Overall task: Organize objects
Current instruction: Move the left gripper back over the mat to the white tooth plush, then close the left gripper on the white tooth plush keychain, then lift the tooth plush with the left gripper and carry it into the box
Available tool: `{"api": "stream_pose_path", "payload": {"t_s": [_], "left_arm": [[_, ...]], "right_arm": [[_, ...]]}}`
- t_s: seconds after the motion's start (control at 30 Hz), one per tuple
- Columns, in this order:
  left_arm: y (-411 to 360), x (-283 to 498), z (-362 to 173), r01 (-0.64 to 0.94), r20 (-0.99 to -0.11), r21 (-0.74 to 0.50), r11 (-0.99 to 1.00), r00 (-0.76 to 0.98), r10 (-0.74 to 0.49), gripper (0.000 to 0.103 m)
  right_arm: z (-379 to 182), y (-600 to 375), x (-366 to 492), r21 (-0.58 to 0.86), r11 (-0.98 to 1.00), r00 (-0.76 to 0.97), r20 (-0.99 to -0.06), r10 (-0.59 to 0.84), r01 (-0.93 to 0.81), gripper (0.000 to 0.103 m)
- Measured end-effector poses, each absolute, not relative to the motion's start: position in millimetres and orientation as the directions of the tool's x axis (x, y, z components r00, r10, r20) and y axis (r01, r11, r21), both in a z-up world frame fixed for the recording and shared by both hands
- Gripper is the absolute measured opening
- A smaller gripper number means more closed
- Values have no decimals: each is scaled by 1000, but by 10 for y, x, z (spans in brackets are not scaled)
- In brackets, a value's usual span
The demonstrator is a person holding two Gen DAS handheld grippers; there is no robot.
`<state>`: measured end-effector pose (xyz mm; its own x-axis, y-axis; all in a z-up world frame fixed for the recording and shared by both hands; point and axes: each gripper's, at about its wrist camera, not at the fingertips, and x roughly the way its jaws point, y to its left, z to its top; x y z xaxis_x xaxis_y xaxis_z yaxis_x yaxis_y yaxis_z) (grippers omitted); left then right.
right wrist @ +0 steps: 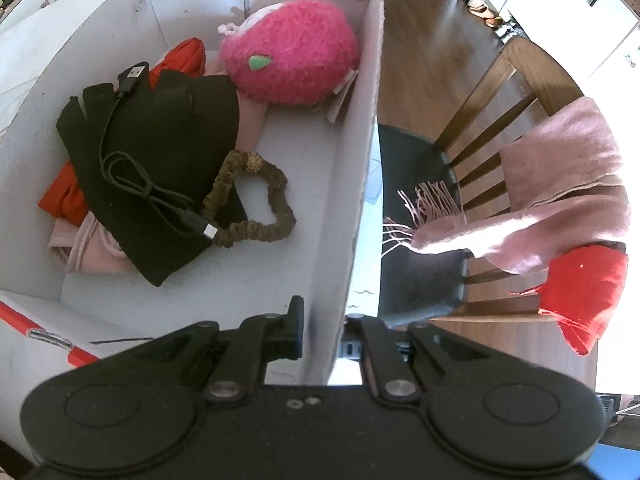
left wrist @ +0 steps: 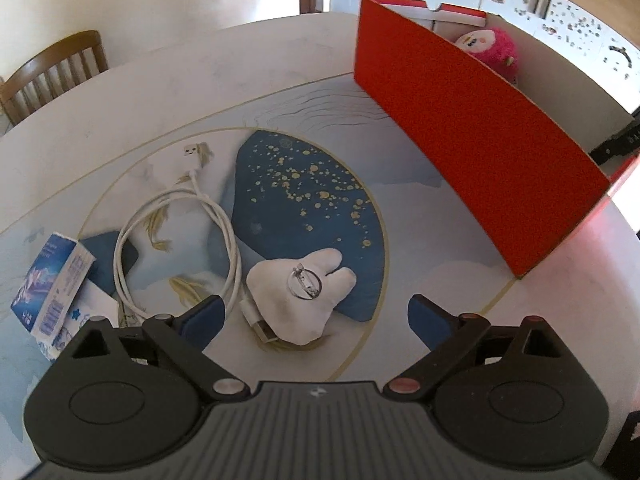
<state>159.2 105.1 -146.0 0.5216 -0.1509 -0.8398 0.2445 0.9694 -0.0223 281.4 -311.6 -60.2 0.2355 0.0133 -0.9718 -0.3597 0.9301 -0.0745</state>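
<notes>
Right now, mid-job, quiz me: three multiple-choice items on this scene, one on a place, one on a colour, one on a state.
1. Where does the brown scrunchie lie?
A. on the chair
B. inside the box
C. on the table mat

2. What colour is the cable on the table mat?
A. white
B. black
C. red

3. How does the left gripper stand?
A. shut on the cable
B. shut on the white plush
C. jaws open, empty

Answers: 1 B, it rests on the box floor against the black cloth. 2 A, the coil beside the white plush is white. 3 C, both jaws stand wide apart above the plush.
</notes>
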Motion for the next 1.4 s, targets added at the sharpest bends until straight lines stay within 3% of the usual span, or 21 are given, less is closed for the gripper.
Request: {"api": "stream_pose_path", "payload": {"t_s": [0.1, 0.37, 0.57, 0.9, 1.4], "left_arm": [[1039, 1597, -1460, 230, -836, -15, 973, 531, -138, 91], [989, 1625, -1437, 169, -839, 9, 985, 538, -85, 56], [977, 1631, -1396, 127, -842, 14, 992, 537, -57, 37], [936, 1542, -1128, 72, -812, 6, 997, 582, -37, 33], [198, 1783, -362, 265, -715, -108, 958, 649, -260, 33]], "right_arm": [[-605, -3118, 2816, -72, 929, 235, -972, 16, -363, 8], [-585, -3158, 2827, -53, 921, 233, -972, 42, -386, 5], [-576, -3191, 2833, -30, 915, 228, -971, 69, -403, 6], [-565, -3256, 2857, 16, 905, 214, -970, 118, -426, 8], [-585, -3312, 2890, 49, 892, 199, -968, 153, -448, 9]]}}
